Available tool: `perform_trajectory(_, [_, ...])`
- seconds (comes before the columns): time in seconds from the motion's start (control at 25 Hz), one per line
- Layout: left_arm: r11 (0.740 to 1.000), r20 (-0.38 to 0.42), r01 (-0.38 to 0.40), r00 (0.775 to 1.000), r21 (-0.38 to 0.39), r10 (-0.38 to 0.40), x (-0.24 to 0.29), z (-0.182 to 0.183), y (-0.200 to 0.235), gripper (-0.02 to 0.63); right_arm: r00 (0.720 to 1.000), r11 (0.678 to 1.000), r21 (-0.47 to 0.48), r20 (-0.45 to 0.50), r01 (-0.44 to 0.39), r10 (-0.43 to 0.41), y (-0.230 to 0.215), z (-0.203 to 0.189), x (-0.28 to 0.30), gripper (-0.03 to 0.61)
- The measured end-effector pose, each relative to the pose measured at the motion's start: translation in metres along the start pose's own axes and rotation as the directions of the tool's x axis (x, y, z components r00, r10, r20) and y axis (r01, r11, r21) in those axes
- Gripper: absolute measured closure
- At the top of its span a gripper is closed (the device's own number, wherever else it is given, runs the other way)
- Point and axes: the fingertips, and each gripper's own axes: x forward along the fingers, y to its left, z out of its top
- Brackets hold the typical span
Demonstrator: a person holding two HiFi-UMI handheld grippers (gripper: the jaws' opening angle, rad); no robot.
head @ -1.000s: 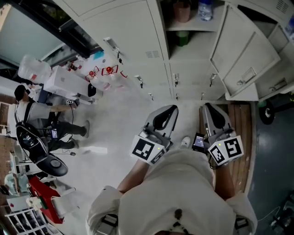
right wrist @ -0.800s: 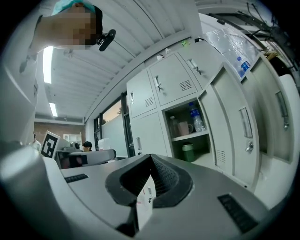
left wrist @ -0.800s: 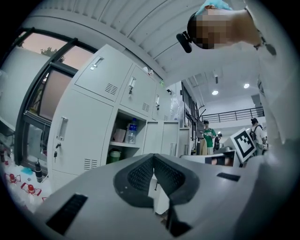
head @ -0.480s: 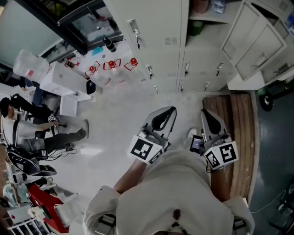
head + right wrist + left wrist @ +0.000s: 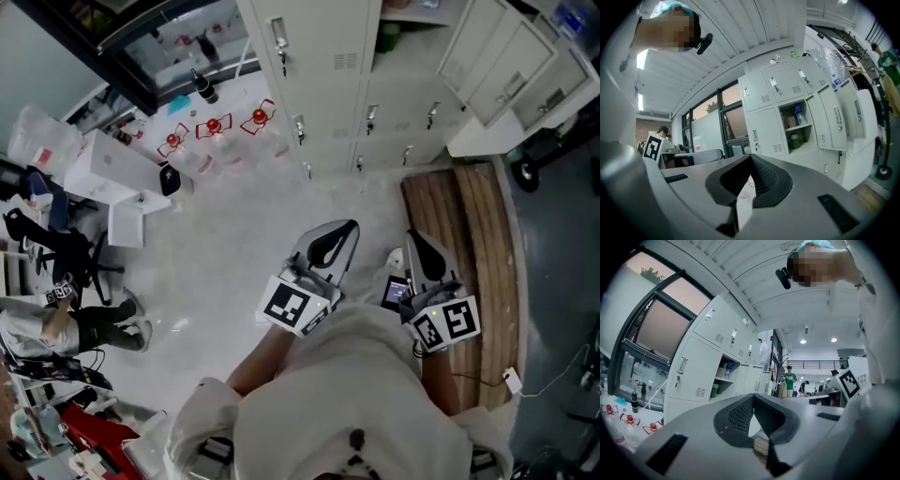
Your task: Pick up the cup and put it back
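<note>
A green cup [image 5: 794, 140] stands on the lower shelf of an open grey locker [image 5: 800, 123], with a clear bottle [image 5: 800, 115] on the shelf above it. The same green cup [image 5: 715, 390] shows in the left gripper view, far beyond the jaws. In the head view only a green patch of the cup [image 5: 387, 36] shows at the top edge. My left gripper [image 5: 349, 225] and right gripper [image 5: 412, 234] are held side by side close to the person's chest. Both point toward the lockers, shut and empty, and far from the cup.
A wooden board [image 5: 459, 234] lies on the floor under the right gripper. Red-labelled bottles [image 5: 214, 127] and white boxes [image 5: 112, 173] stand to the left of the lockers. The locker's open door [image 5: 497, 61] swings out at the upper right. People stand at the far left.
The head view has slid back from the lockers, so the open locker has moved to the top edge. Both grippers keep their place near the chest, still shut.
</note>
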Motion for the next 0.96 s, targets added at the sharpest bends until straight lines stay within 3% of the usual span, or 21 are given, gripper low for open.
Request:
perform_trajectory(0.24, [0.999, 0.006, 0.042, 0.999, 0.004, -0.042, -0.01, -0.003, -0.019, 0.606, 0.999, 0.999, -0.009, 0.0, 0.04, -0.04, 0.009, -0.004, -0.026, 0.554])
perform_trajectory(0.56, [1.0, -0.005, 0.026, 1.0, 0.012, -0.026, -0.005, -0.01, -0.045, 0.606, 1.0, 1.0, -0.008, 0.009, 0.025, -0.025, 0.0, -0.002, -0.05, 0.554])
perform_trajectory(0.96, [1.0, 0.009, -0.023, 1.0, 0.02, 0.023, 0.008, -0.017, -0.136, 0.606, 1.0, 1.0, -0.007, -0.007, -0.021, 0.021, -0.035, 0.007, -0.139, 0.554])
